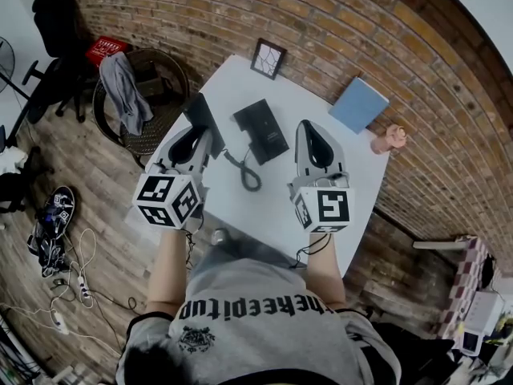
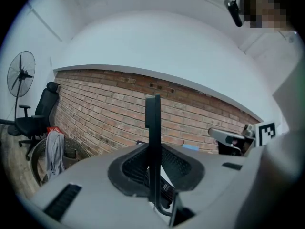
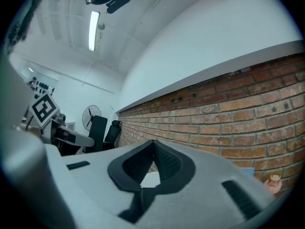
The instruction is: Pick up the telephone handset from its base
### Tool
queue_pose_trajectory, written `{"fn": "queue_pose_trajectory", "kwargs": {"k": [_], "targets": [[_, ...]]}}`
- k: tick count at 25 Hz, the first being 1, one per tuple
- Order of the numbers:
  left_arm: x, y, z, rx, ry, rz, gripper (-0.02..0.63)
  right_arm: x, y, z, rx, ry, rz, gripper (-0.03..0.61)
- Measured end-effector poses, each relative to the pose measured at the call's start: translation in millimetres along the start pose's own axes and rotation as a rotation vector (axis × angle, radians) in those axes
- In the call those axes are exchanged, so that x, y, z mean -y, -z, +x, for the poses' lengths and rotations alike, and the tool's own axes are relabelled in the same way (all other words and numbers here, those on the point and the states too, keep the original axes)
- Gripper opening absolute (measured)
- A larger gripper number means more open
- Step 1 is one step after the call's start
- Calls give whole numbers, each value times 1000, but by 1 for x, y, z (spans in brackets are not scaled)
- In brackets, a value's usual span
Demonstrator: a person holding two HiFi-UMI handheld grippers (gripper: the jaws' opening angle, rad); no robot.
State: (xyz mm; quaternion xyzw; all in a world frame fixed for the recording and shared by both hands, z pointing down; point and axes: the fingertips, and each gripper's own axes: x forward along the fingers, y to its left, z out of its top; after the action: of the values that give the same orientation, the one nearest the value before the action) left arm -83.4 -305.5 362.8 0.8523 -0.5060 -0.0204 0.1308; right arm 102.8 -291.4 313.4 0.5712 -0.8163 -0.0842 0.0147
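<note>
The black telephone base [image 1: 261, 131] lies flat in the middle of the white table [image 1: 264, 215]. My left gripper [image 1: 205, 137] is shut on the black handset [image 1: 201, 115], held up off the base at its left. In the left gripper view the handset [image 2: 152, 128] stands edge-on as a thin upright slab between the jaws of the left gripper [image 2: 153, 151]. A coiled cord [image 1: 245, 172] loops over the table from the base. To the right of the base my right gripper [image 1: 308, 127] hovers, with its jaws meeting at the tip and nothing in them; the right gripper view shows the right gripper [image 3: 153, 143] the same way.
A framed picture [image 1: 268, 58] leans at the table's far edge, with a blue notebook [image 1: 358, 104] and a small pink figure [image 1: 390, 139] at the right. A brick wall [image 1: 337, 30] runs behind. A wicker basket [image 1: 164, 79] with grey cloth, an office chair [image 1: 56, 30] and shoes [image 1: 53, 215] are on the left.
</note>
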Motion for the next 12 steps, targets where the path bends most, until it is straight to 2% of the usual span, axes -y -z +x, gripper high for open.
{"fn": "queue_pose_trajectory", "kwargs": {"k": [12], "targets": [[2,-30,-15,90,-60,82,69,3,-9,-6,21,1,-8,3]]}}
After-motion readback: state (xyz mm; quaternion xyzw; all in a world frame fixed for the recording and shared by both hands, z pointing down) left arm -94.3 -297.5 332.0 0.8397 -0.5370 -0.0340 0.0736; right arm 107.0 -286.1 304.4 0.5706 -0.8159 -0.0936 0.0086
